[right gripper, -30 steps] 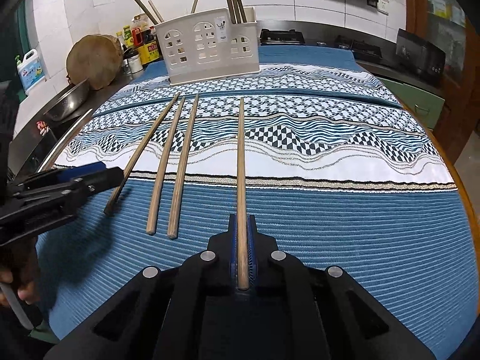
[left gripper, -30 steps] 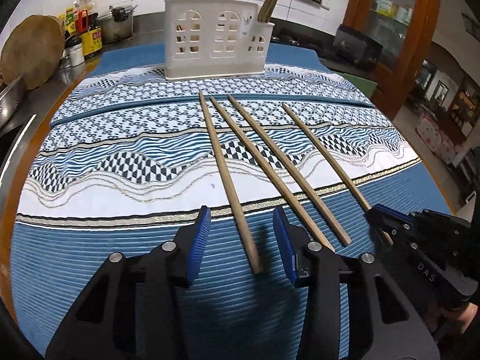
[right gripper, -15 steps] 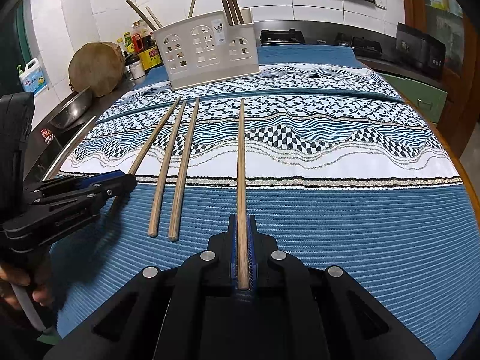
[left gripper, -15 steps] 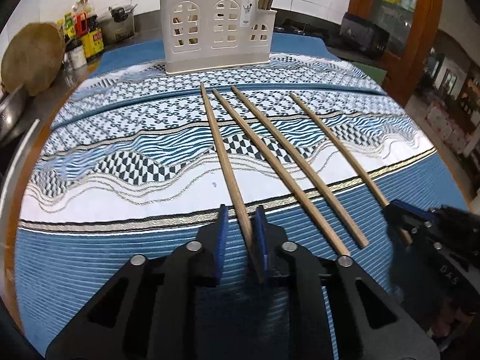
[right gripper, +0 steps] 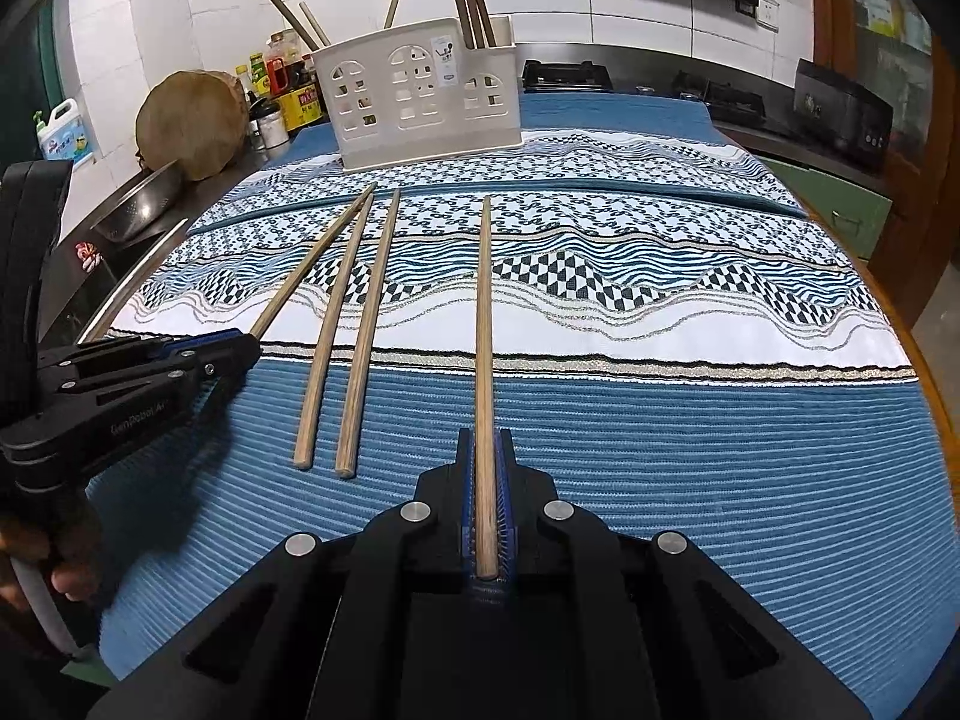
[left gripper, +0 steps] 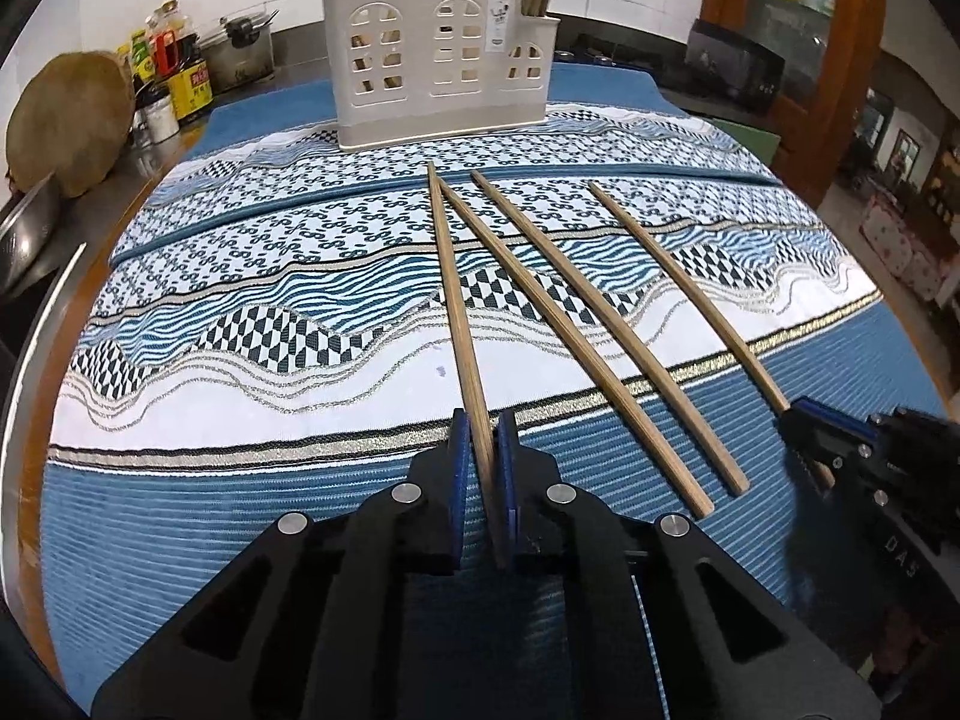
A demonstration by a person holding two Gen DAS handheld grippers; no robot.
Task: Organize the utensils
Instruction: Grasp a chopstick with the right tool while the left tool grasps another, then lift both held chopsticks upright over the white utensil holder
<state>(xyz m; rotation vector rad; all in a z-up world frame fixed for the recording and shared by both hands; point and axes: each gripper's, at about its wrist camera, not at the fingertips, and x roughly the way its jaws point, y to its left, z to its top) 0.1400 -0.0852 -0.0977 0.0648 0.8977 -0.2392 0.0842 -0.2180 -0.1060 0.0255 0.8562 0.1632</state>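
Note:
Several wooden chopsticks lie on the blue patterned cloth. My left gripper (left gripper: 482, 420) is shut on the near end of the leftmost chopstick (left gripper: 453, 294). My right gripper (right gripper: 485, 438) is shut on the near end of the rightmost chopstick (right gripper: 483, 312); that chopstick also shows in the left wrist view (left gripper: 678, 282). Two loose chopsticks (right gripper: 345, 330) lie between them. The left gripper shows at the left in the right wrist view (right gripper: 240, 348). A white utensil holder (right gripper: 420, 93) with chopsticks in it stands at the far end of the cloth.
Left of the cloth are a round wooden board (right gripper: 192, 117), bottles and jars (right gripper: 279, 90) and a metal bowl (right gripper: 141, 204). A stove (right gripper: 567, 75) and a dark appliance (right gripper: 840, 114) stand at the back right. The table edge (right gripper: 924, 336) curves along the right.
My left gripper has gone from open around the leftmost chopstick to shut on it. My right gripper has kept its hold on its chopstick.

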